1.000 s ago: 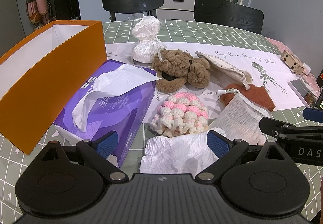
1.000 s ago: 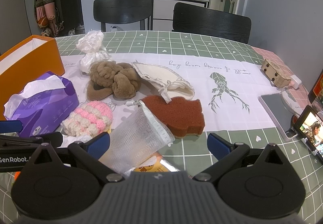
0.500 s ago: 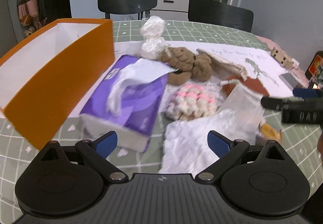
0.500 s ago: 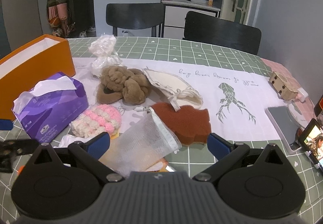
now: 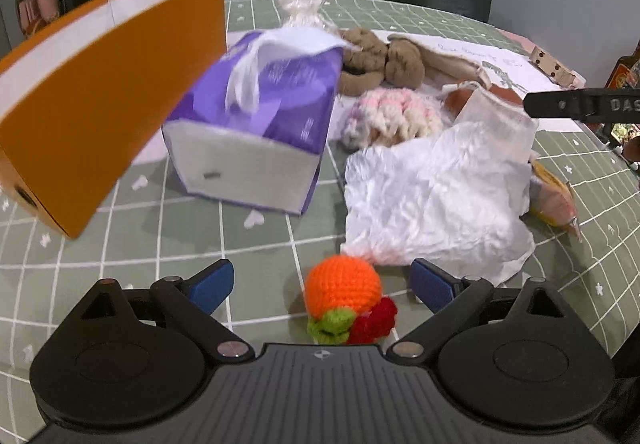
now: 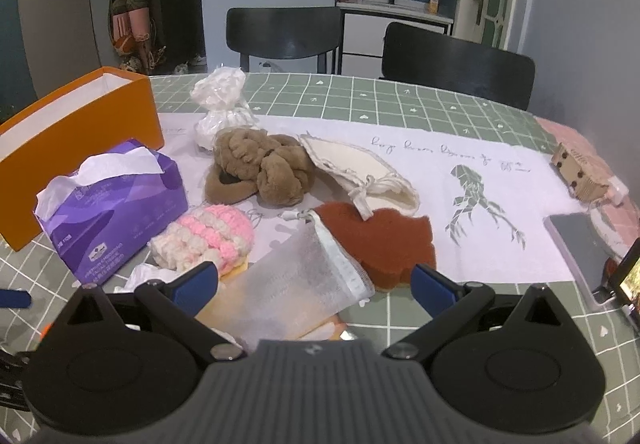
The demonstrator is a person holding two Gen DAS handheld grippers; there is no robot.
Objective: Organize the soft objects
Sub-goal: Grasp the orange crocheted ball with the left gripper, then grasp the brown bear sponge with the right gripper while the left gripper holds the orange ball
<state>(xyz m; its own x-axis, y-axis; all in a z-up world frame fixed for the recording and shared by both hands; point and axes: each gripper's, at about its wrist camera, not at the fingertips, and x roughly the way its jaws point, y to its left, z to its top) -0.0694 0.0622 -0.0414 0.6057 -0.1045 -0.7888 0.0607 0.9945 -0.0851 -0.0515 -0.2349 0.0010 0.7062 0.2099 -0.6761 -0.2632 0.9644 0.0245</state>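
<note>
An orange crocheted ball with green and red bits [image 5: 342,294] lies on the table between the fingers of my open left gripper [image 5: 322,282], not gripped. Ahead of it lie a crumpled white bag [image 5: 432,200], a purple tissue pack [image 5: 264,124] and an open orange box [image 5: 100,92]. My right gripper [image 6: 314,280] is open and empty above a white mesh pouch [image 6: 308,272]. Beyond it lie a pink-and-white crocheted piece [image 6: 208,240], a rust sponge [image 6: 384,240], a brown plush [image 6: 260,168], a cream drawstring bag [image 6: 360,168] and a knotted white plastic bag [image 6: 222,104].
Table with green grid cloth [image 6: 440,100] and a white runner [image 6: 480,180]. A wooden block [image 6: 580,172], a grey tablet [image 6: 580,244] and a phone [image 6: 630,276] sit at the right. Two black chairs [image 6: 456,64] stand behind. A yellow packet [image 5: 554,196] lies under the white bag.
My left gripper has pulled back toward the near edge and lowered, bringing the orange crocheted ball into view between its fingers. My right gripper rose slightly and stays open.
</note>
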